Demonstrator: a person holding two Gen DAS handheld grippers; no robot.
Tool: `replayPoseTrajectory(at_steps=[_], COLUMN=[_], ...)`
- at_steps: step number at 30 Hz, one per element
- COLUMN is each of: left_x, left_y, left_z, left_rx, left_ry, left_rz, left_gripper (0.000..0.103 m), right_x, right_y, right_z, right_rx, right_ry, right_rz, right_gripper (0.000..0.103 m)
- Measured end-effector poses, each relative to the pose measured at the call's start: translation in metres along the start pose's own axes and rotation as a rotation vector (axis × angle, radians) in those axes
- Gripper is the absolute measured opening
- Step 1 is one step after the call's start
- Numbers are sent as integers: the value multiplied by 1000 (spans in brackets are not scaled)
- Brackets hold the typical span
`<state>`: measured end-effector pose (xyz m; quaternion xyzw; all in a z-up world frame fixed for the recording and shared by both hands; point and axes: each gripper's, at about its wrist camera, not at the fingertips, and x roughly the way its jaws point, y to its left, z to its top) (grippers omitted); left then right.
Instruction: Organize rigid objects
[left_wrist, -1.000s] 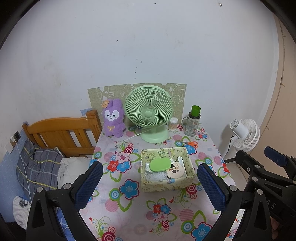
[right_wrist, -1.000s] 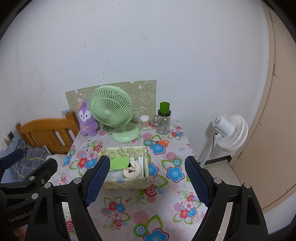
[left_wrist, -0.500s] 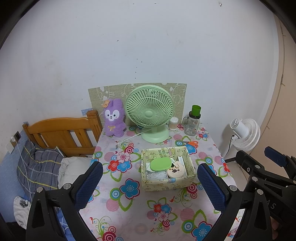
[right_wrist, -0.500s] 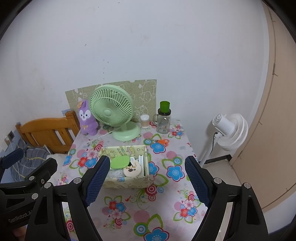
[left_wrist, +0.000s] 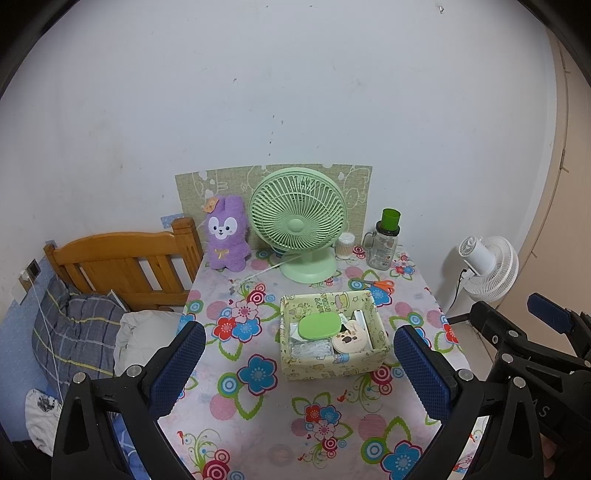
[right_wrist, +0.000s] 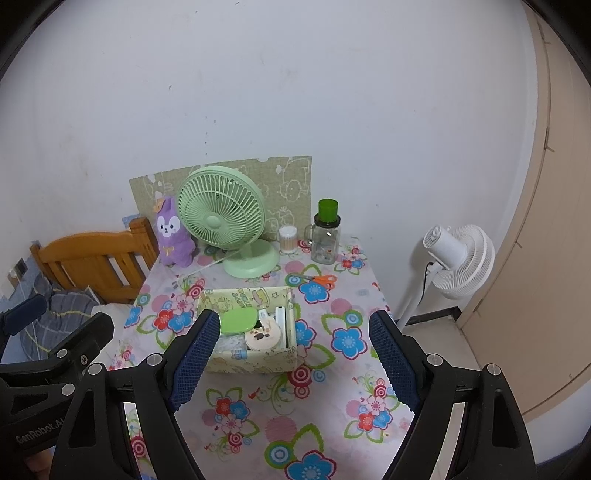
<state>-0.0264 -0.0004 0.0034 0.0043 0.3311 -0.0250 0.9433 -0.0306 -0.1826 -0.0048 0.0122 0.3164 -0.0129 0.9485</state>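
Note:
A pale green patterned box (left_wrist: 332, 363) (right_wrist: 255, 360) stands mid-table. It holds a green oval case (left_wrist: 319, 325) (right_wrist: 238, 320), a round cream compact (left_wrist: 349, 338) (right_wrist: 263, 336) and white items. Orange-handled scissors (left_wrist: 382, 284) (right_wrist: 322, 279) lie behind the box on the floral tablecloth. A glass jar with a green lid (left_wrist: 384, 242) (right_wrist: 327, 232) and a small cotton-swab tub (left_wrist: 345, 245) (right_wrist: 288, 239) stand at the back. My left gripper (left_wrist: 299, 373) is open and empty, above the table's near part. My right gripper (right_wrist: 295, 363) is open and empty, in front of the box.
A green desk fan (left_wrist: 299, 221) (right_wrist: 225, 225) and a purple plush rabbit (left_wrist: 225, 240) (right_wrist: 173, 236) stand at the back by the wall. A wooden bed headboard (left_wrist: 122, 266) with bedding is left of the table. A white floor fan (left_wrist: 487, 266) (right_wrist: 458, 258) stands right.
Both grippers have drawn back and up very slightly; the table looks a little farther away. Nothing on the table has moved.

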Motion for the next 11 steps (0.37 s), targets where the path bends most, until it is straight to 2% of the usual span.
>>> replayPoseTrajectory(at_steps=[11], left_x=[2], left_y=[1], left_z=[0], left_rx=[-5], left_ry=[-1], left_rz=[-1], left_gripper=[103], right_x=[0], right_y=[1], right_z=[2], right_rx=[-7], right_ry=[-3], right_rz=[-10], right_gripper=[85])
